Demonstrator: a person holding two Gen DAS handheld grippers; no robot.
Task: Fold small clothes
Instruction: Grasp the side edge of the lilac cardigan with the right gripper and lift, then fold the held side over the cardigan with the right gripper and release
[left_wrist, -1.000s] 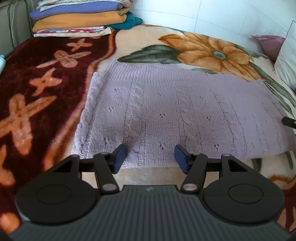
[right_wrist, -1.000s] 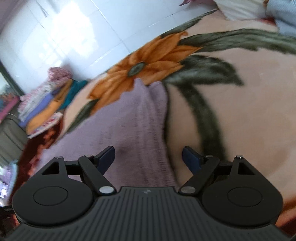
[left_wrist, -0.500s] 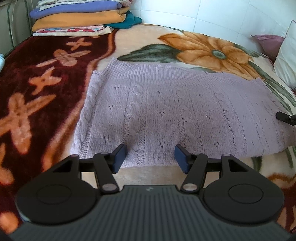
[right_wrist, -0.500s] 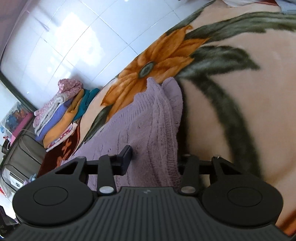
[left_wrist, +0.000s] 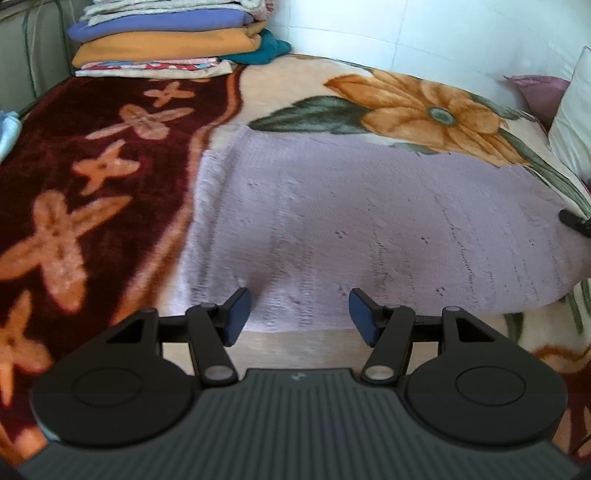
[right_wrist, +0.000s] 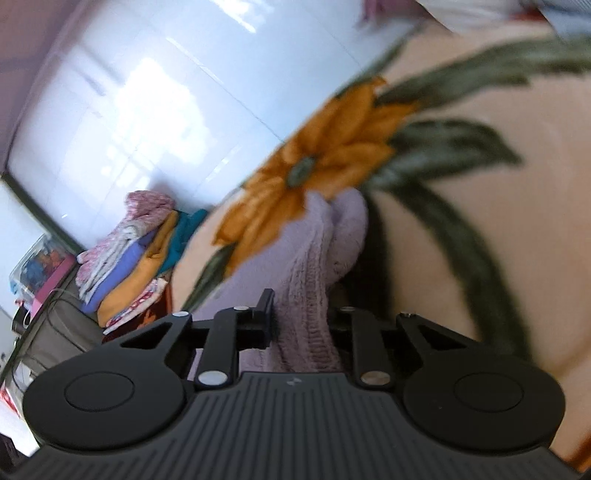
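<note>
Right hand-held gripper (right_wrist: 301, 317), jaws just closing, pinches the lilac knitted sweater's (left_wrist: 369, 229) end, its length running crosswise; left hand-held gripper (left_wrist: 298, 314) gapes empty.

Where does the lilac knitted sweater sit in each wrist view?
Left wrist: the lilac knitted sweater lies flat across the middle of the frame, its near hem at the open left gripper.
Right wrist: bunched at lower centre, its edge pinched in the right gripper, whose jaws have just been closing.
Shared landmark: the stack of folded clothes, top left and at left.
</note>
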